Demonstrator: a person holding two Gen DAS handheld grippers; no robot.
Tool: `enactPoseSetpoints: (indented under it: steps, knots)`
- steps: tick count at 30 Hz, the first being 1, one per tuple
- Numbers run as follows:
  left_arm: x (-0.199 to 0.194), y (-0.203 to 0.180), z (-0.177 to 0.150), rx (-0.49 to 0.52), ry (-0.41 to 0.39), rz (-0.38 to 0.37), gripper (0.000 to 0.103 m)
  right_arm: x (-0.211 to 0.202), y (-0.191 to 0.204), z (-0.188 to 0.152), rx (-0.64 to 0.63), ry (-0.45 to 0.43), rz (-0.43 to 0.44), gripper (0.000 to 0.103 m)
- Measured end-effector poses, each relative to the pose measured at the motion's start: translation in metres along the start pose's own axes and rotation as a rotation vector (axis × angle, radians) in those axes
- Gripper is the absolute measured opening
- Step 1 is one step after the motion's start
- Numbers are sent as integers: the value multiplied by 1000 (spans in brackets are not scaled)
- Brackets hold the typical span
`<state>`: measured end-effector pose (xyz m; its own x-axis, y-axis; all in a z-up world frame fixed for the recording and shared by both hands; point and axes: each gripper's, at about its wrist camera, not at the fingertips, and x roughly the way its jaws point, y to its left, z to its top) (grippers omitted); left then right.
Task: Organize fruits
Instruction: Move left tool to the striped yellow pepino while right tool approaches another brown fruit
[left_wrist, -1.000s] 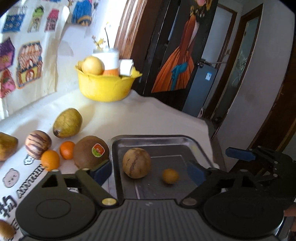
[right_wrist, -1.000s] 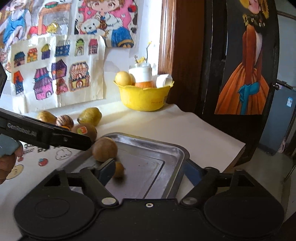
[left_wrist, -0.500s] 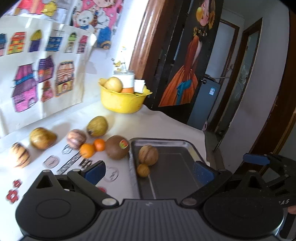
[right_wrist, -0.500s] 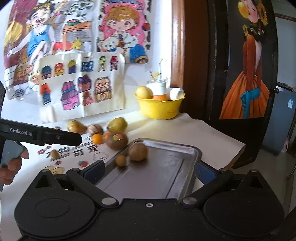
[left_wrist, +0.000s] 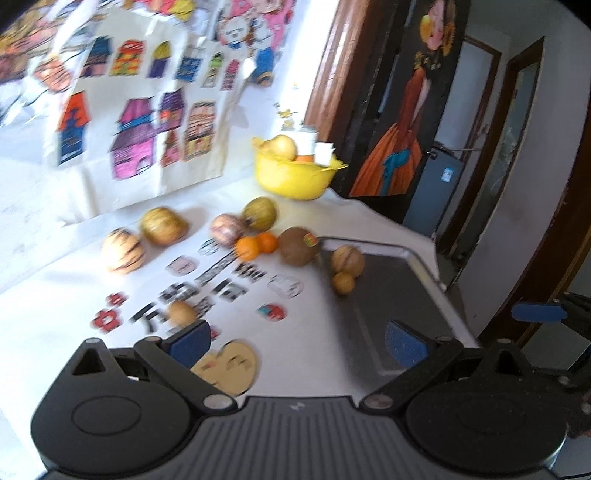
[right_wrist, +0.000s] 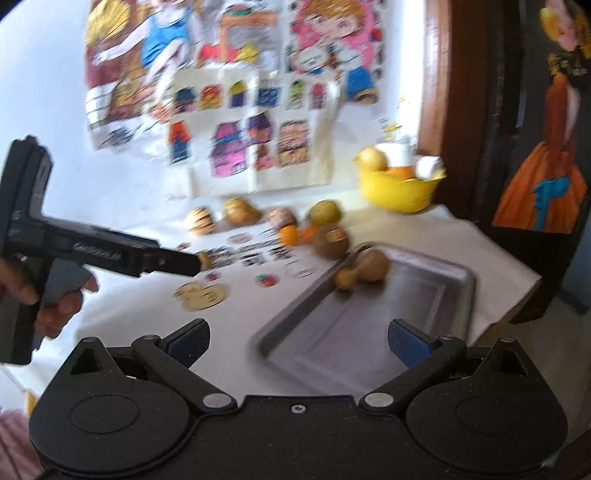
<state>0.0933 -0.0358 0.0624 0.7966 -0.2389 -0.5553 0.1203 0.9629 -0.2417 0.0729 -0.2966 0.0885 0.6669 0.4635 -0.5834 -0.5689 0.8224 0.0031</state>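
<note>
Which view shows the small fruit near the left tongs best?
The left wrist view: the small fruit lies unobstructed beyond the left tongs. In the right wrist view, those tongs partly cover it.

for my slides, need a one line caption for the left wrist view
Open left gripper above the white tablecloth, two fruits in the metal tray, more fruit beside it.

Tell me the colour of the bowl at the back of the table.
Yellow; the bowl shows best in the left wrist view.

You can't read any text here; the tablecloth (left_wrist: 325, 332) print and kiwi (left_wrist: 298, 246) sticker are too blurred.
</note>
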Motion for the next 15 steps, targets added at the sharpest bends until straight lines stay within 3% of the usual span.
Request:
enactPoseSetpoints:
  steps: [7, 15]
  knots:
    - [-24, 48, -10, -3, 12, 95, 103, 8, 42, 12, -41, 55, 98, 102]
    - [-40, 94, 4, 25, 19, 197, 103, 49, 82, 35, -32, 120, 224, 102]
